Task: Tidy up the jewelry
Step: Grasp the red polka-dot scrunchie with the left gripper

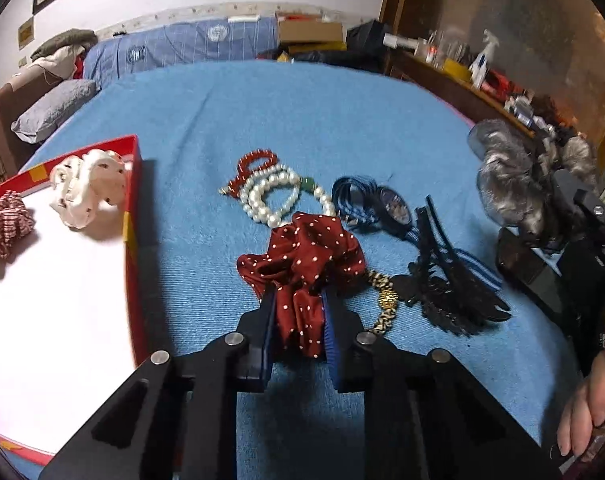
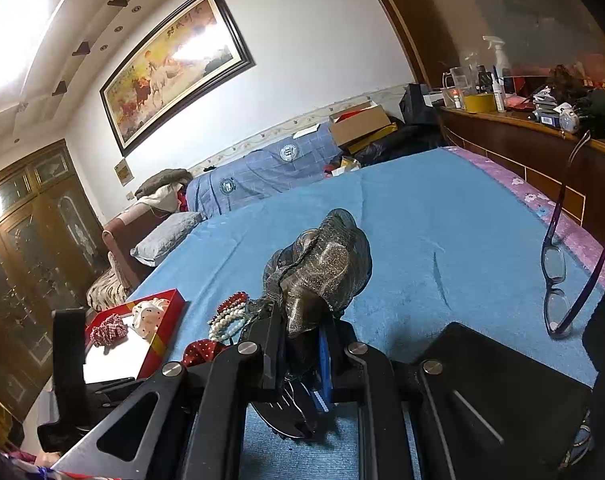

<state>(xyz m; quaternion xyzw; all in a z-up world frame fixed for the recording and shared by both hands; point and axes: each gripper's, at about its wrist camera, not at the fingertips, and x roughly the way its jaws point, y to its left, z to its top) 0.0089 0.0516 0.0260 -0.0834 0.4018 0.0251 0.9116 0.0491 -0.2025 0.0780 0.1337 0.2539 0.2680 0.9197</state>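
Note:
My left gripper (image 1: 298, 300) is shut on a dark red polka-dot scrunchie (image 1: 306, 256) resting on the blue bedspread (image 1: 302, 120). Beyond it lie a pearl bracelet (image 1: 270, 196), a red bead bracelet (image 1: 254, 164), a blue-strapped watch (image 1: 382, 204), a gold chain (image 1: 386, 300) and a black hair clip (image 1: 446, 300). A red box (image 1: 132, 216) at the left holds a cream scrunchie (image 1: 86, 188) and a red checked scrunchie (image 1: 4, 226). My right gripper (image 2: 302, 320) is shut on a grey mesh scrunchie (image 2: 322, 268), held above the bedspread; it also shows in the left wrist view (image 1: 514, 184).
Purple-framed glasses (image 2: 554, 276) lie on the bedspread at the right. A wooden shelf (image 2: 522, 136) crowded with bottles runs along the right side. Pillows (image 1: 54, 110) and a cardboard box (image 1: 310, 30) sit at the far end of the bed.

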